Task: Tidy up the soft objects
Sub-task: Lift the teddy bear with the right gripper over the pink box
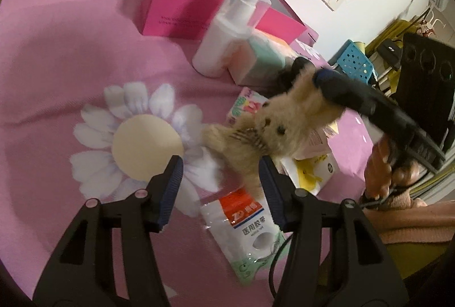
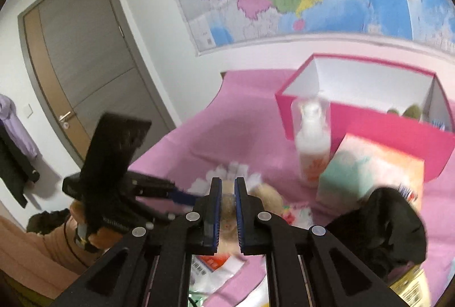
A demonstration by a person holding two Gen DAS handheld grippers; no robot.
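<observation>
Right gripper fingers pinched on plush bunny head, centre-right of left view. Left gripper fingers wide apart, empty, just below bunny. Pink box upper right, beyond bunny.

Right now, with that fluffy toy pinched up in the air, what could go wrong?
1. The right gripper pinches only a tuft at the head of the toy, so it might slip free.
2. The dangling body hangs just above the tape packet and small cartons and could drag them.
3. On the way to the pink box, it may knock the upright spray bottle over.
</observation>
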